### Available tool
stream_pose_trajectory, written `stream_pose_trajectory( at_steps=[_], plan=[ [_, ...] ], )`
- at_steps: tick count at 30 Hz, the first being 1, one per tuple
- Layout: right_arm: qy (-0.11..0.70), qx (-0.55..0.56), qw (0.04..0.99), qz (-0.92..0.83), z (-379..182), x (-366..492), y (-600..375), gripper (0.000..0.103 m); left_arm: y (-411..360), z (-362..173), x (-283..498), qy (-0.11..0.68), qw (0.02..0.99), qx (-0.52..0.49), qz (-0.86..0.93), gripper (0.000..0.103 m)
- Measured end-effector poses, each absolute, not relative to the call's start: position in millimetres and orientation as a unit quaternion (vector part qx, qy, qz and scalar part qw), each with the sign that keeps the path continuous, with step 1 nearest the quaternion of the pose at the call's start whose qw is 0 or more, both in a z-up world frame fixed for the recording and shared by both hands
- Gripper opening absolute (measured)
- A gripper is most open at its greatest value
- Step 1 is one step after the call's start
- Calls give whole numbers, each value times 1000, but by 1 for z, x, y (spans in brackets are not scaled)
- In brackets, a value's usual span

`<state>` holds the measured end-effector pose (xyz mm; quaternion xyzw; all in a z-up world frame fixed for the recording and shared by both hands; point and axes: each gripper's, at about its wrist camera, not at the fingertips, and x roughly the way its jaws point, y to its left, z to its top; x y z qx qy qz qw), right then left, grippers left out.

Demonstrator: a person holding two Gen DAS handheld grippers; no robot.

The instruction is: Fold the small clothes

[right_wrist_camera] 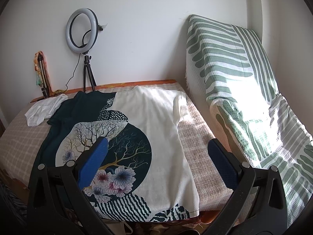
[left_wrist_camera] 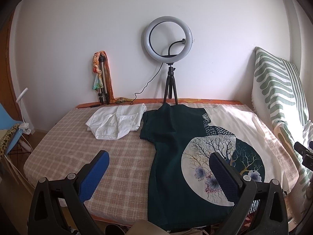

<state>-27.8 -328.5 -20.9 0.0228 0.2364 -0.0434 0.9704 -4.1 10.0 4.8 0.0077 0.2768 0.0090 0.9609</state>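
On the checked bed (left_wrist_camera: 64,148) a dark green and cream T-shirt (left_wrist_camera: 172,156) with a tree print lies spread flat, beside a folded white garment (left_wrist_camera: 117,123) near the wall. Above the near edge, the left gripper (left_wrist_camera: 158,166) and right gripper (right_wrist_camera: 156,152) both hover with fingers wide apart, holding nothing.

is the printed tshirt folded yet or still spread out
Spread out. The printed t-shirt lies flat on the bed, both sleeves out to the sides and its hem at the near edge. Both grippers, left and right, hover open above it.
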Motion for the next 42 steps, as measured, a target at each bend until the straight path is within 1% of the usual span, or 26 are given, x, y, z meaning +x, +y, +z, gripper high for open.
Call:
stream_pose_trajectory(
  at_steps=[28, 42],
  plan=[
    [235, 17, 971, -39, -20, -24, -319, 103, 11, -4, 4, 288, 957, 10, 15, 103],
    [226, 33, 974, 9, -11, -11, -299, 103, 31, -14, 8, 304, 952, -6, 33, 103]
  ],
)
